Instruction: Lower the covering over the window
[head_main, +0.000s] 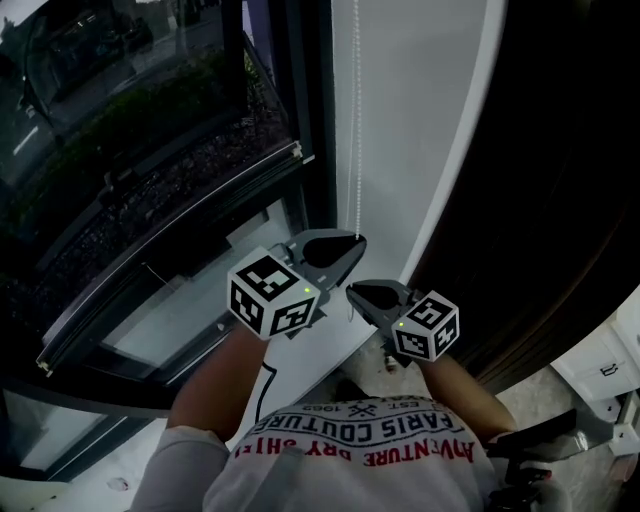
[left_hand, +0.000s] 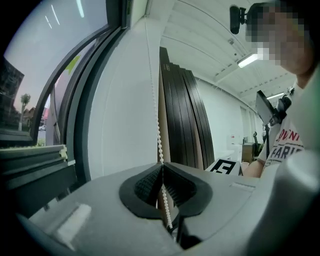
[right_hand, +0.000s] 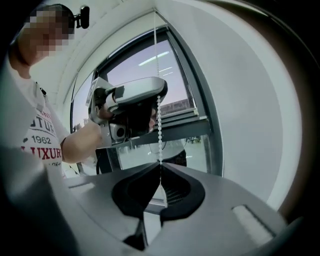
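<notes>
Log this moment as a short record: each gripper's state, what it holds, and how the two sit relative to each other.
left gripper: shut on the bead chain
right gripper: shut on the same bead chain
relative position: left gripper is higher on the chain, right gripper just below it
chain: hangs straight down beside the window, in front of the white wall

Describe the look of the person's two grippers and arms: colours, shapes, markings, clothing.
The left gripper and right gripper are grey, beak-shaped shells with black ribbed fingers. Each carries a white cube of black square markers with a small green light. Forearms are bare; a white T-shirt with printed lettering is worn.
</notes>
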